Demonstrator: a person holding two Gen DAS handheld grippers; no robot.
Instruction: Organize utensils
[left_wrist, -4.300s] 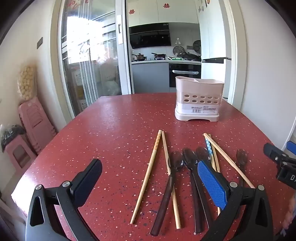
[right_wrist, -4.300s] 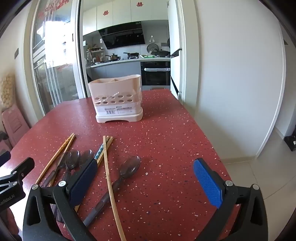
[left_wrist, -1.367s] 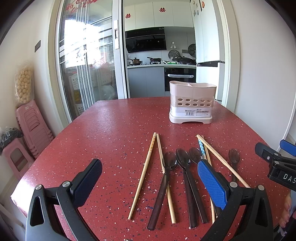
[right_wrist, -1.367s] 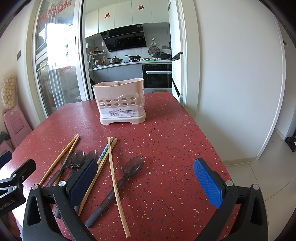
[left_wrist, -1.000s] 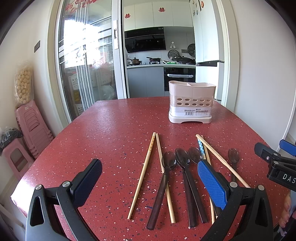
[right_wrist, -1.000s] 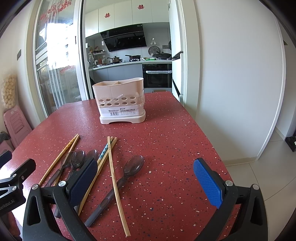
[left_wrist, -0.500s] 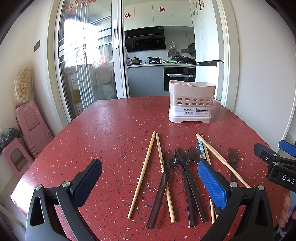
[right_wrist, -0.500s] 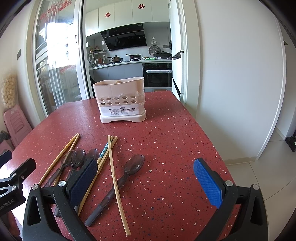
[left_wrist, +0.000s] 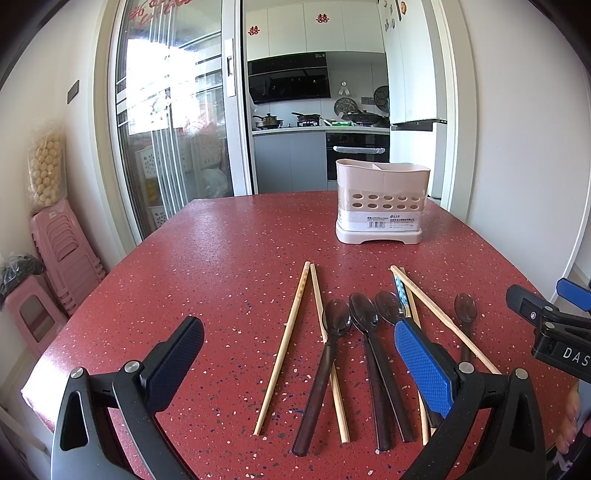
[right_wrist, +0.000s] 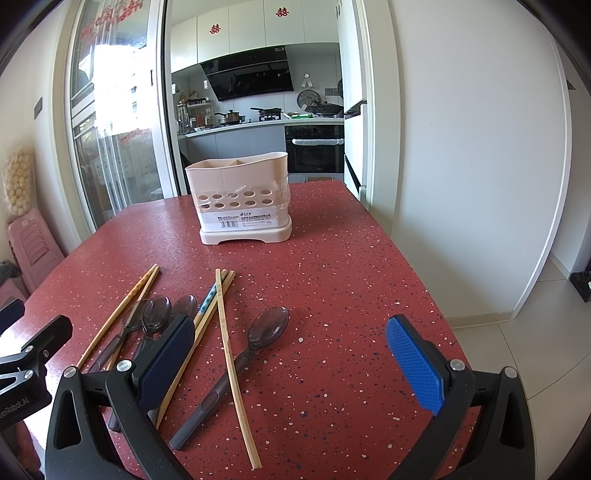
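The surface (left_wrist: 229, 258) is showing a red, speckled, stone-like finish with a soft sheen. The chopsticks (left_wrist: 284, 347) are looking like pale, matt wood or bamboo (one (right_wrist: 207, 301) is carrying a blue-and-white printed end). The spoons (left_wrist: 334, 325) are appearing as dark, translucent, glossy plastic, and the lone spoon (right_wrist: 258, 339) is catching light on its bowl. The holder (left_wrist: 382, 201) is looking like smooth, pale pink plastic with a paper label and clear film around it. The left claw (left_wrist: 295, 360) and right claw (right_wrist: 291, 363) are showing matt black plastic frames, finely textured blue pads (right_wrist: 413, 365) that look rubbery, and small shiny metal screws.
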